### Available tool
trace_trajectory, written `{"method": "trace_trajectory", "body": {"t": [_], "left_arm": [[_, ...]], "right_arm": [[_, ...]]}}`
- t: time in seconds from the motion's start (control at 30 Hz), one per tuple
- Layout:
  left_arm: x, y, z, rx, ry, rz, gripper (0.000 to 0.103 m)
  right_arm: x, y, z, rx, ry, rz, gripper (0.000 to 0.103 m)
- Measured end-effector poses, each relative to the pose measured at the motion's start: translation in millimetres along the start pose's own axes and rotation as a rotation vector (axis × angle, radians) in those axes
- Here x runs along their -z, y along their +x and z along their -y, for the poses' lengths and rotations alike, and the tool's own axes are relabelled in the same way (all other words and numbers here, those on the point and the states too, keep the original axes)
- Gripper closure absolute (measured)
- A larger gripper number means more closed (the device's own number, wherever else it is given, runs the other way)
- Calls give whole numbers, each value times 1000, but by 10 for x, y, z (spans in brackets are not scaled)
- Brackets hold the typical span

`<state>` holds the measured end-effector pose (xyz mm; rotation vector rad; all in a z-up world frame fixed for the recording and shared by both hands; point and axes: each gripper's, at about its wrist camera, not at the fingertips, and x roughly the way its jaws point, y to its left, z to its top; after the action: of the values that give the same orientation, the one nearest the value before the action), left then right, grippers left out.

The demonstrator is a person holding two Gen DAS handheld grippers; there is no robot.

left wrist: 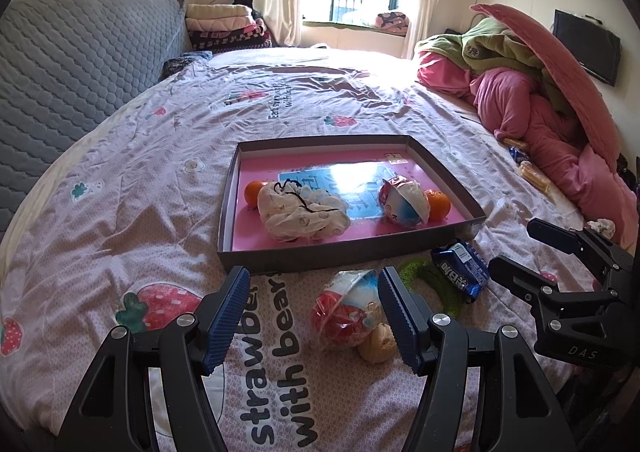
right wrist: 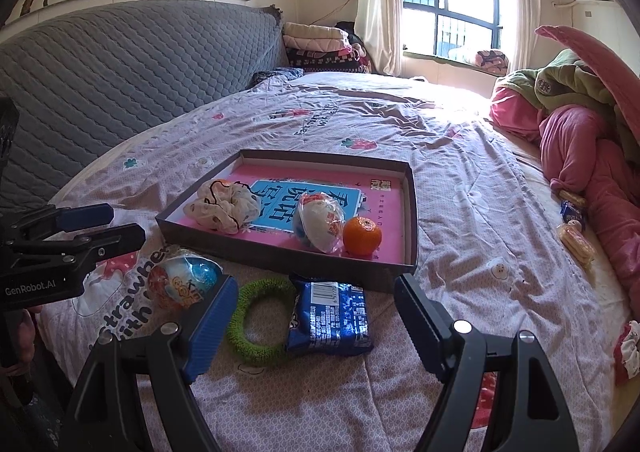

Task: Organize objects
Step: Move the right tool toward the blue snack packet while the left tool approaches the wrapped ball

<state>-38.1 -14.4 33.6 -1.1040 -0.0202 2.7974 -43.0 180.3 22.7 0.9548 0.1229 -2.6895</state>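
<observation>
A bed covered by a pale pink strawberry-print quilt [left wrist: 132,188] fills both views. On it lies the landmark, a shallow dark cardboard box lid with a pink printed floor [right wrist: 410,212]. Inside the lid sit a crumpled cream fabric scrunchie [right wrist: 224,208] at its left side, a plastic-wrapped egg-shaped toy [right wrist: 320,226] right of centre, and a round orange mandarin [right wrist: 362,236] touching that egg; the left wrist view shows a second mandarin [left wrist: 255,191] behind the scrunchie.

Outside the lid, just in front of its near wall, lie a blue foil snack packet [right wrist: 330,318], a fuzzy green ring [right wrist: 258,322] beside it, and another wrapped egg toy with red and blue halves [left wrist: 348,308] further left.

The right gripper [right wrist: 316,326] hovers in front of the lid, jaws spread wide around the packet and ring without touching either. The left gripper [left wrist: 312,312] also stands spread; the red and blue egg lies between its pads, unpinched.
</observation>
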Motion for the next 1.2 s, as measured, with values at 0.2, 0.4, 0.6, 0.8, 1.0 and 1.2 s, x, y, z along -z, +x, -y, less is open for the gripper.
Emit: {"method": "trace_trajectory", "body": {"t": [0.2, 0.4, 0.6, 0.8, 1.0, 1.2], "left_arm": [[85, 2, 32, 8, 15, -19, 35], [167, 29, 85, 21, 30, -46, 35], [210, 78, 135, 31, 41, -65, 35], [255, 158, 163, 42, 45, -92, 35], [293, 247, 161, 49, 38, -113, 35], [302, 328, 158, 56, 35, -121, 35]], "right_arm": [[48, 26, 2, 10, -1, -19, 23], [84, 62, 12, 15, 3, -42, 23], [119, 78, 18, 16, 11, -57, 23], [154, 126, 16, 19, 9, -81, 23], [190, 200, 12, 20, 9, -107, 23], [222, 273, 54, 20, 29, -129, 23]]}}
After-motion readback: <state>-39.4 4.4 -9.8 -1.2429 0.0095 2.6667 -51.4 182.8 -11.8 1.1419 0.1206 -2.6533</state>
